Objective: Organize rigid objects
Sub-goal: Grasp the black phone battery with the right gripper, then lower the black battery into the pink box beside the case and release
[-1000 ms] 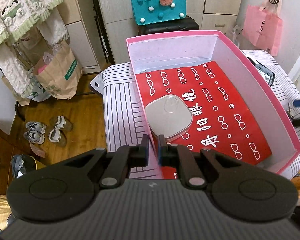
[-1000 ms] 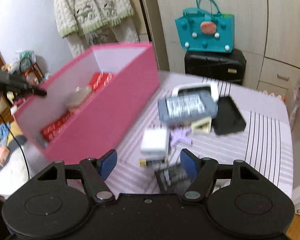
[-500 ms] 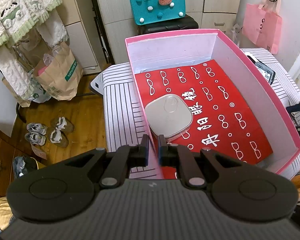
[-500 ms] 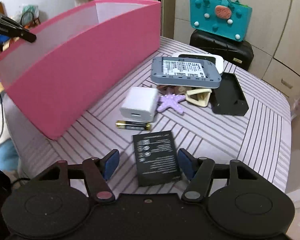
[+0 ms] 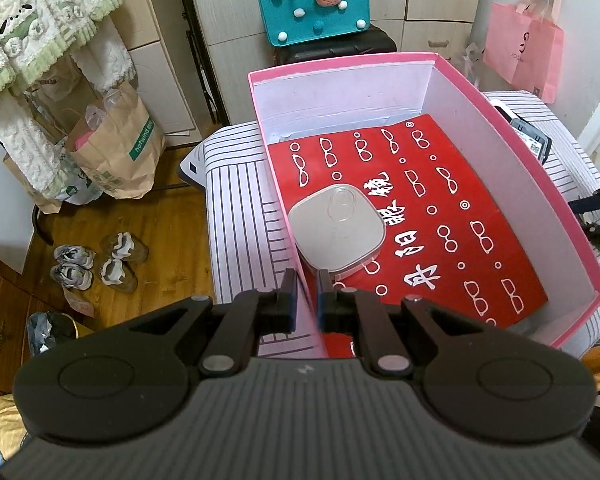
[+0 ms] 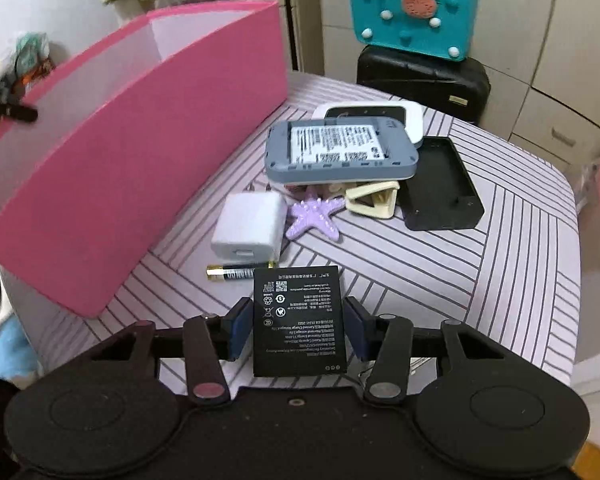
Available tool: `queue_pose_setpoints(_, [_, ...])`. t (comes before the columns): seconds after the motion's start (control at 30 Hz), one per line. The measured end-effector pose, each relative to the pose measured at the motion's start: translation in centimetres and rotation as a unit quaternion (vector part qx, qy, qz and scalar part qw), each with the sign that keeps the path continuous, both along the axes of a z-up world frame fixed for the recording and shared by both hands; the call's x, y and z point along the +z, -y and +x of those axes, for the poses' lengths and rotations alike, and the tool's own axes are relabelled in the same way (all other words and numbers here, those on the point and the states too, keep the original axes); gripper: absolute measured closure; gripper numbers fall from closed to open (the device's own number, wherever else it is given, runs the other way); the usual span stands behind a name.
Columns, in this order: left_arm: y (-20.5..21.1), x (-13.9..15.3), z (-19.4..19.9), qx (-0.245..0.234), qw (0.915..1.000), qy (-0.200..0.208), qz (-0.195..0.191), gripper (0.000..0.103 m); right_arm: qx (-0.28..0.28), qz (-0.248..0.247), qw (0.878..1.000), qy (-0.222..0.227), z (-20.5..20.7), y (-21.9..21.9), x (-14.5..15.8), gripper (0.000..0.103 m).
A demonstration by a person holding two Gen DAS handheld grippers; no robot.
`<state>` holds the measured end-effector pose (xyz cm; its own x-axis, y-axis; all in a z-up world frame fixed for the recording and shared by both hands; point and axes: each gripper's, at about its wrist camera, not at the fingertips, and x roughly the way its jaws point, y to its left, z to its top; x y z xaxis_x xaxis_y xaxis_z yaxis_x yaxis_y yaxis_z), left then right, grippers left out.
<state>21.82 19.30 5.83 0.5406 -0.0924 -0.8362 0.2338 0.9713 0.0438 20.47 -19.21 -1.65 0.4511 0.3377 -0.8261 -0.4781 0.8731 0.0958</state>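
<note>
One grey case [image 5: 336, 232] boxed; left fingers [image 5: 288, 300] clamping pink box [image 5: 540, 184] wall, right fingers [image 6: 236, 330] closing around battery [image 6: 298, 320], untouched; most items left.

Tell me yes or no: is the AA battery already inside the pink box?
No, the AA battery lies on the striped table outside the pink box, just in front of the white charger.

A teal felt tote bag [image 5: 314, 2] with pom-poms sits on a black suitcase [image 5: 336, 46] at top centre. At upper right hangs a pink shopping bag [image 5: 522, 50]. Upper left — fleecy white-and-green garments [image 5: 40, 12] hang above a brown paper bag [image 5: 118, 144]. Two pairs of shoes [image 5: 98, 262] rest on the wooden floor [image 5: 172, 232] at left.
</note>
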Motion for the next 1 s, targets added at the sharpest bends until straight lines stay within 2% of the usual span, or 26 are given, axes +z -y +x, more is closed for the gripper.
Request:
queue_pose_setpoints(0.33, [0.0,-0.1,0.0,-0.002,1.0,0.0,-0.004,0.094,-0.007,0.013,1.0,0.025,1.2,0.0,2.2,0.049])
queue_pose_setpoints(0.5, [-0.2,0.0,0.0,-0.005,1.0,-0.004,-0.003,0.094,0.008,0.023,0.998,0.053,1.3,-1.1,5.3,0.049])
queue_pose_setpoints(0.67, [-0.1,0.0,0.1,-0.005,1.0,-0.004,-0.003,0.094,0.078,0.041,0.991,0.098,0.8,-4.4,10.1,0.049])
queue_pose_setpoints(0.77, [0.0,0.0,0.1,-0.007,1.0,-0.004,0.001,0.094,0.141,0.045,0.984,0.103,0.8,-7.4,11.7,0.048])
queue_pose_setpoints(0.9, [-0.1,0.1,0.3,-0.006,0.9999,-0.009,0.001,0.094,0.216,0.033,0.972,0.085,1.9,-11.8,12.0,0.048])
queue_pose_setpoints(1.0, [-0.2,0.1,0.4,-0.006,0.9999,-0.011,-0.001,0.094,0.261,-0.006,0.963,0.071,3.5,-15.3,10.7,0.048])
